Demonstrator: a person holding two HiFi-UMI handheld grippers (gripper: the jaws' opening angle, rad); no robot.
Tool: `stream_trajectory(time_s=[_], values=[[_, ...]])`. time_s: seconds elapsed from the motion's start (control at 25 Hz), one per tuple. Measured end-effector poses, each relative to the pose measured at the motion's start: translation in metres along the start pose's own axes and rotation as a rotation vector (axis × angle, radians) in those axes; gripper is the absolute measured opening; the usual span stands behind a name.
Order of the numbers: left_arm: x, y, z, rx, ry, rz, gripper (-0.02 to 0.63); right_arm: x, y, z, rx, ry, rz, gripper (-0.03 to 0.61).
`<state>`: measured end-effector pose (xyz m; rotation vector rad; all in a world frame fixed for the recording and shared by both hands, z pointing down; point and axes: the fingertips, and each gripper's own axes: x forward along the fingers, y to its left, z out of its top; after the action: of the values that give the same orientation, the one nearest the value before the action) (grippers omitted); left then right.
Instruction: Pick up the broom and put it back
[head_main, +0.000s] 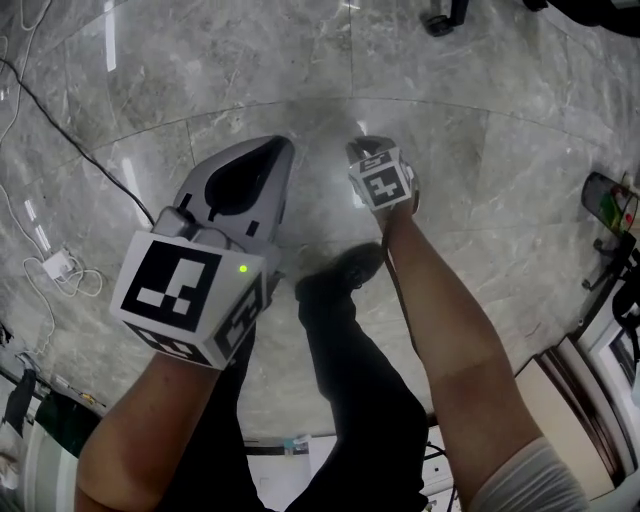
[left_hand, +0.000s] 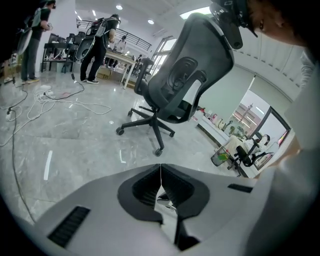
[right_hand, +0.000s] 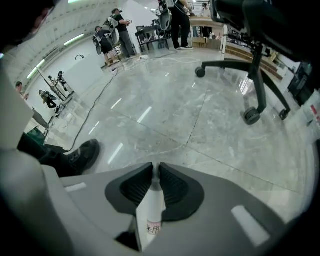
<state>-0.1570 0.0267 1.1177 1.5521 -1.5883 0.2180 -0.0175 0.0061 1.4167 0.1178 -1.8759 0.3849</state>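
Right gripper (right_hand: 155, 169) fingers clamped on white broom handle (right_hand: 150, 212); left gripper (left_hand: 160, 169) fingers together. Shoe (right_hand: 82, 155) beside; office chair (left_hand: 175, 85) ahead on floor (right_hand: 165, 115).

Setting: open-plan office used as a work and test floor.
Polished grey marble floor (head_main: 480, 180) throughout. A swivel office chair (left_hand: 175, 85) on castors stands loose in the open. Cables (left_hand: 55, 102) trail across the floor, one to a white adapter (head_main: 55, 265). At the far end, people (left_hand: 97, 47) stand at a long counter (left_hand: 125, 57) under recessed ceiling lights (left_hand: 119, 7). A cluttered low shelf (left_hand: 215, 125) runs along a glazed wall (left_hand: 257, 117).
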Motion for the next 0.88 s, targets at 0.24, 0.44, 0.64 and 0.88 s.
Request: stream_trajectory(time_s=[0.24,0.44,0.64,0.88], values=[[-0.057,-0.085,0.094,0.033,-0.079,-0.064,0.008,-0.18,0.005,0.044,0.012,-0.141,-0.047,0.051],[-0.131,-0.17,0.169,0.075,-0.106,-0.111,0.008,-0.358,0.012,0.075,0.031,-0.26,-0.11,0.049],[-0.202,-0.247,0.237,0.143,-0.114,-0.164,0.008,-0.521,0.006,0.091,0.072,-0.355,-0.205,0.049],[-0.284,-0.323,0.3,0.233,-0.113,-0.244,0.008,-0.668,0.009,0.089,0.164,-0.437,-0.325,0.048]])
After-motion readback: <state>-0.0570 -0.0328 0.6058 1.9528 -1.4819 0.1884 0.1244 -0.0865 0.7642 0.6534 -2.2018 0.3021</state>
